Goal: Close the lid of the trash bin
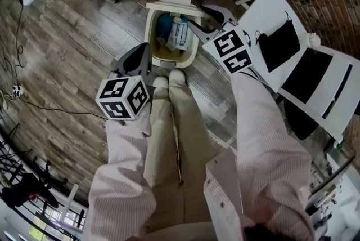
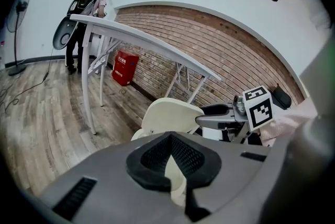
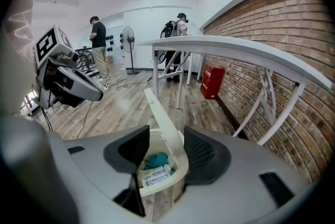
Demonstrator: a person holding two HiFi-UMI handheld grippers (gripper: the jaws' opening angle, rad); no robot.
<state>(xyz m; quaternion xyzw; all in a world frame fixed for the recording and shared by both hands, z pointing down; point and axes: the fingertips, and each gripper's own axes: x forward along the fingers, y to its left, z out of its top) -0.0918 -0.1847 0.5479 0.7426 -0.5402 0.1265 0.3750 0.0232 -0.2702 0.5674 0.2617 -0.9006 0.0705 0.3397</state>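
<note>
Trash bin on floor below us, lid upright. Right gripper jaws apart, astride lid; left gripper jaws together, empty. We'd tip lid toward us and lower it slowly.

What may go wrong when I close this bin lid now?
1. The cream plastic lid stands upright ahead of the right gripper's open fingers; a sideways push may tip the cream trash bin.
2. The light shoes stand at the bin's front; if they press a pedal, the lid may resist.
</note>
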